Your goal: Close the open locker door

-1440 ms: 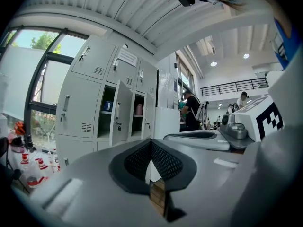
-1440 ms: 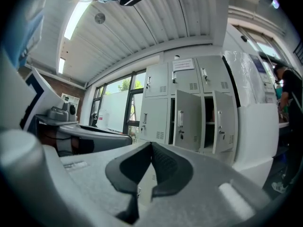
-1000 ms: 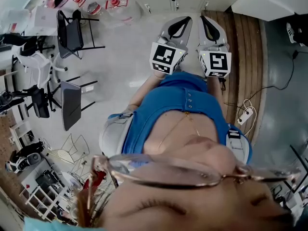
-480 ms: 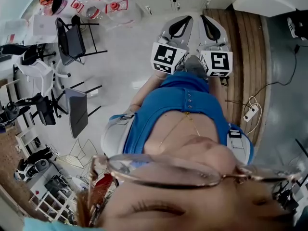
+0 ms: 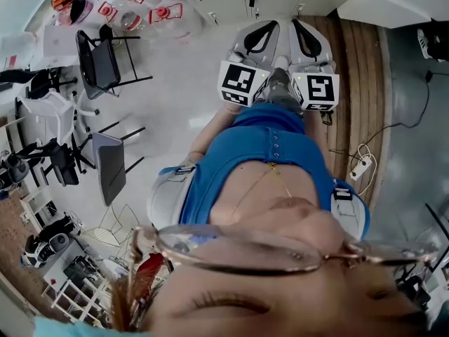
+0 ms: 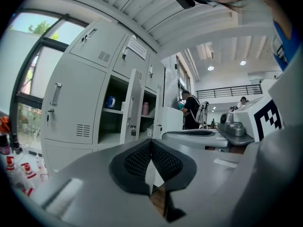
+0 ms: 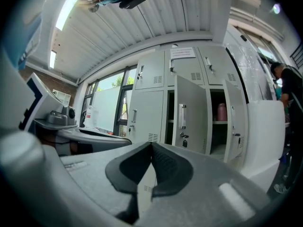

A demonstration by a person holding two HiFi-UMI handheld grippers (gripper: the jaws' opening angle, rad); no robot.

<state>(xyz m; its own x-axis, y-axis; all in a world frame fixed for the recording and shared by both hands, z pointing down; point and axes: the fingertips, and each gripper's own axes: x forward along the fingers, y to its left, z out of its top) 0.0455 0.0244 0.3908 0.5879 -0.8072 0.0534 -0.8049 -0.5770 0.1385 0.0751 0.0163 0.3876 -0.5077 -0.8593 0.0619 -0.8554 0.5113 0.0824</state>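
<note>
Lockers (image 7: 147, 108) stand mid-frame. The locker door (image 7: 191, 112) is likely light, stiff metal, so push its handle edge. Your left gripper (image 6: 151, 145) and right gripper (image 7: 151, 148) have jaws together, empty.

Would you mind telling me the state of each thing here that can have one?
left gripper: shut, empty.
right gripper: shut, empty.
middle locker door: swung open.
right locker door: also open.
left locker door: closed.
pink bottle: upright on a shelf in an open compartment.
</note>
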